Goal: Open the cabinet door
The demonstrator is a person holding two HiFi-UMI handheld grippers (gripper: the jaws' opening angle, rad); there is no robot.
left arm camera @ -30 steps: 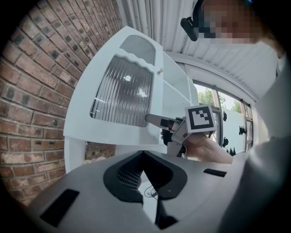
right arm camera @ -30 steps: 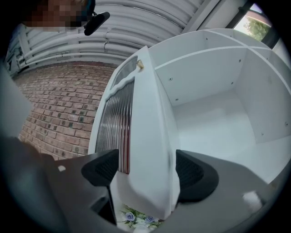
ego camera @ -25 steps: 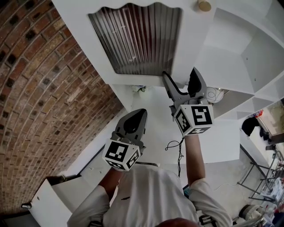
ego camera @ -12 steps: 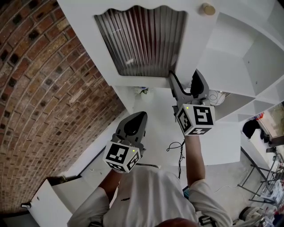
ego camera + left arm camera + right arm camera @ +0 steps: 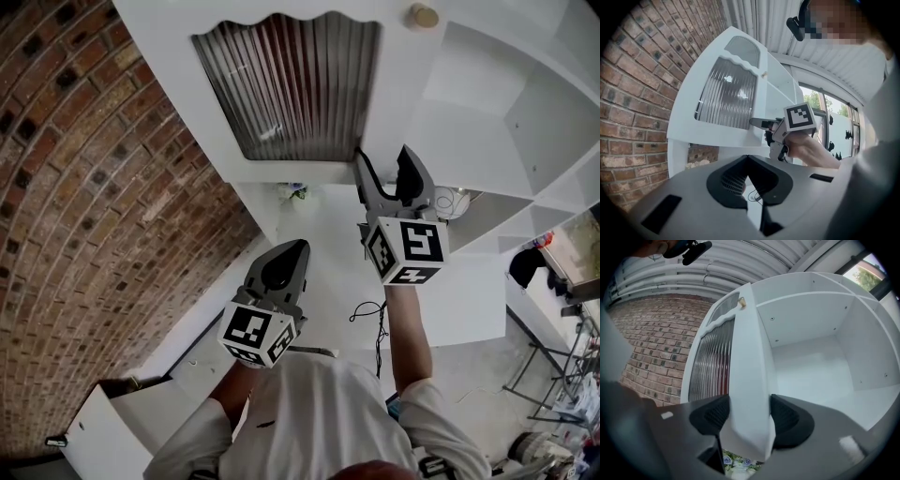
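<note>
As the door [image 5: 281,94] stands: ajar — shelves [image 5: 473,112] already showing.
Right tongs [image 5: 384,161]: just been closing, clamped on the door's lower edge.
Left tongs [image 5: 289,255]: together, empty.
Remaining: swing it wider.

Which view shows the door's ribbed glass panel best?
The head view: the ribbed glass panel faces it, large and whole. The left gripper view shows it smaller; the right gripper view sees it obliquely.
</note>
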